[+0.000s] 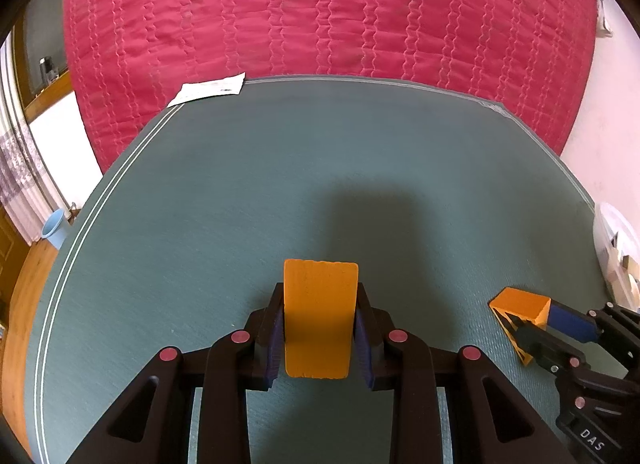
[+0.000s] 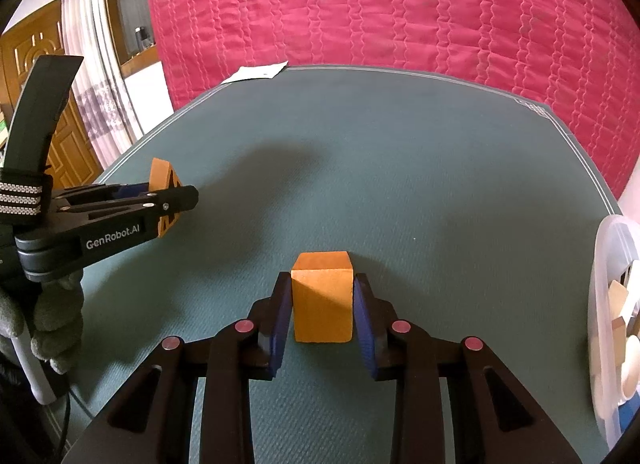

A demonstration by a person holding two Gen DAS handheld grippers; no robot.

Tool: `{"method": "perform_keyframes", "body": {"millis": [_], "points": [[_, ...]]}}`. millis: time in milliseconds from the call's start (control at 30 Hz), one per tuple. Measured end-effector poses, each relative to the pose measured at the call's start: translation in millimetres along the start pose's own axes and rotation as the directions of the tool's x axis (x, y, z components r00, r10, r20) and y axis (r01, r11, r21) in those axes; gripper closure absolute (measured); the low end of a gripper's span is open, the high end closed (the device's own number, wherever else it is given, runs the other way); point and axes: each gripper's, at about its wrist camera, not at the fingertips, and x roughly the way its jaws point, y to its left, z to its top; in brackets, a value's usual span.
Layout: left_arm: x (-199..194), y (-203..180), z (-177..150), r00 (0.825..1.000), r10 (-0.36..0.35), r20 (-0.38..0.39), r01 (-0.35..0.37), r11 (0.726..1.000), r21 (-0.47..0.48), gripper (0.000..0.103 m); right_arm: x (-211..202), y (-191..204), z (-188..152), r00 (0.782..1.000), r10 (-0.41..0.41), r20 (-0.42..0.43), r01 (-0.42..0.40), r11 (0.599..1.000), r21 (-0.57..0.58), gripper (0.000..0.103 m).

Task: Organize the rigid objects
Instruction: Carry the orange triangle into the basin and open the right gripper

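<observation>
While a red quilted cover fills the upper part of both views, a grey-green mat on the bench takes up the middle and lower part, with a white piece of paper at its far upper-left edge. At the right edge of the right wrist view stands a translucent white bin holding pale pieces that are too cut off to name.

Low in the centre of the left wrist view, the left gripper has its fingers closed against both sides of an orange wooden block, which it holds just over the mat; from the right wrist view this same block appears at the left, clamped in those fingers, with a gloved hand below.

Low in the centre of the right wrist view, the right gripper pinches a smaller orange wedge-like block between its blue pads, near the mat. That block shows at the lower right of the left wrist view.
</observation>
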Motion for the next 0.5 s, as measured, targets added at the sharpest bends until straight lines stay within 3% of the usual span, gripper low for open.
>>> {"method": "perform_keyframes", "body": {"millis": [500], "points": [[1.8,-5.7,-2.7,1.000,-0.009,-0.008,0.009,1.000,0.022,0.071,-0.2,-1.1,1.7,1.000,-0.004,-0.009,0.004,1.000,-0.001,0.071]]}}
